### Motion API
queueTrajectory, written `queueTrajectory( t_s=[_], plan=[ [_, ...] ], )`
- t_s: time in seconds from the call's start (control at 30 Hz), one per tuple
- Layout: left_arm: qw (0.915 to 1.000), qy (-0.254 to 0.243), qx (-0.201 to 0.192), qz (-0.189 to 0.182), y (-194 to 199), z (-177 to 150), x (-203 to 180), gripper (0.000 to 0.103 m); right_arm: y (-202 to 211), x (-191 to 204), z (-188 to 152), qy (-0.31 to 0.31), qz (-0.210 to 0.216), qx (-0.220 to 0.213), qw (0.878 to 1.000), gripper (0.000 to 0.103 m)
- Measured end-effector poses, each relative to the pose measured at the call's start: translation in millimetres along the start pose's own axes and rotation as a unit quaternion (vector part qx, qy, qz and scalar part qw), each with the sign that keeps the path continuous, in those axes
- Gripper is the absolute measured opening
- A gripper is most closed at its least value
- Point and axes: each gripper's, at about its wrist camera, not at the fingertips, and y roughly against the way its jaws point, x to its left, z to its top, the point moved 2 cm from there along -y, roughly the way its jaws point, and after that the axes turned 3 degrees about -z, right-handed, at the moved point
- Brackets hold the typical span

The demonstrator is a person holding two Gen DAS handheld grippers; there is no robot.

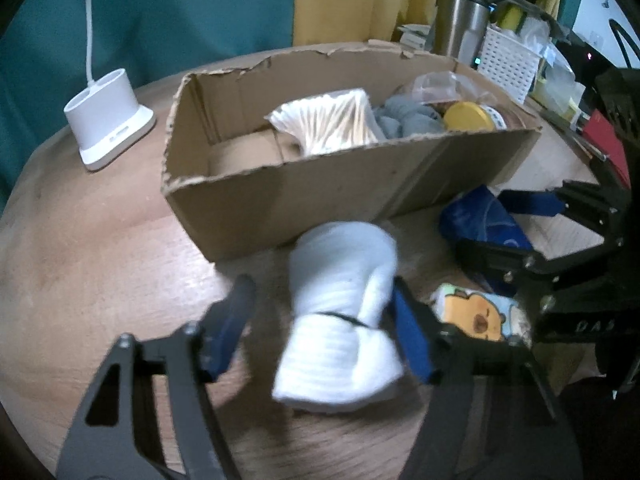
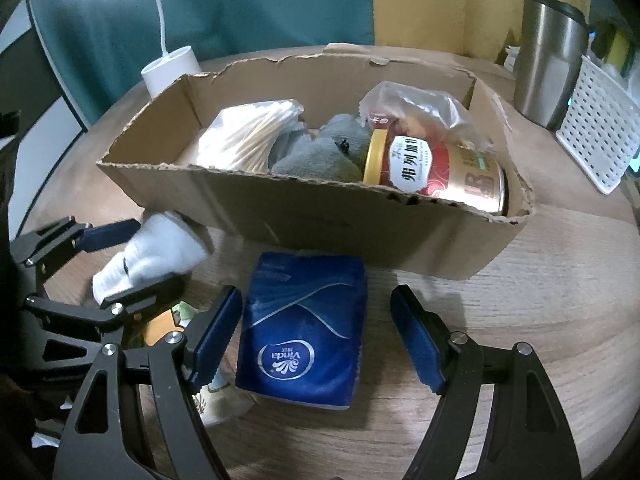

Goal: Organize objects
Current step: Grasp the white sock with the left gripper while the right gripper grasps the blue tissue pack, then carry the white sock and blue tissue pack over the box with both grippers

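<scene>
Fingers of the left gripper point(image 1: 320, 332) straddle a rolled white sock bundle point(image 1: 340, 320) on the wooden desk point(image 1: 100, 240): the right pad touches the roll's side, while the left pad stands clear, so nothing is clamped yet. To do this step well, I judge the fingers should close squarely across the middle, near the thin dark tie, since the soft, ribbed knit will squash and could slip out if caught at an end. The bundle lies just in front of the torn cardboard box point(image 1: 280, 184), which already holds a bag of cotton swabs point(image 1: 328, 120), grey cloth point(image 1: 408, 120) and a yellow-lidded can point(image 1: 468, 116). Further right, a small cartoon-printed packet point(image 1: 476, 312) lies near the socks. Beside it, the right gripper point(image 2: 316, 340) hangs open over a blue Vinda tissue pack point(image 2: 304, 328), its fingers on either side without pressing. The glossy, slightly crumpled pack lies flat, just before the box's near wall; a centred squeeze should hold it.
</scene>
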Motion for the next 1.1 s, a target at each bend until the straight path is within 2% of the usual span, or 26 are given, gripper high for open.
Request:
queueTrajectory(
  t_s=[0.1,0.17,0.27,1.1],
  plan=[
    [1.0000,0.000,-0.001,-0.002,1,1,-2,0.053,-2,6,-1,0.017,-0.013,-0.001,1.000,0.075],
    [1.0000,0.006,-0.002,-0.006,3,0,-2,0.049,-2,9,0,0.026,-0.020,-0.004,0.999,0.061],
    [0.9999,0.013,-0.003,-0.007,5,-3,-2,0.044,-2,10,-1,0.026,-0.016,-0.003,1.000,0.058],
    [0.9965,0.054,-0.064,-0.009,61,2,2,0.042,43,14,-1,0.030,0.005,-0.048,0.998,0.056]
  ],
)
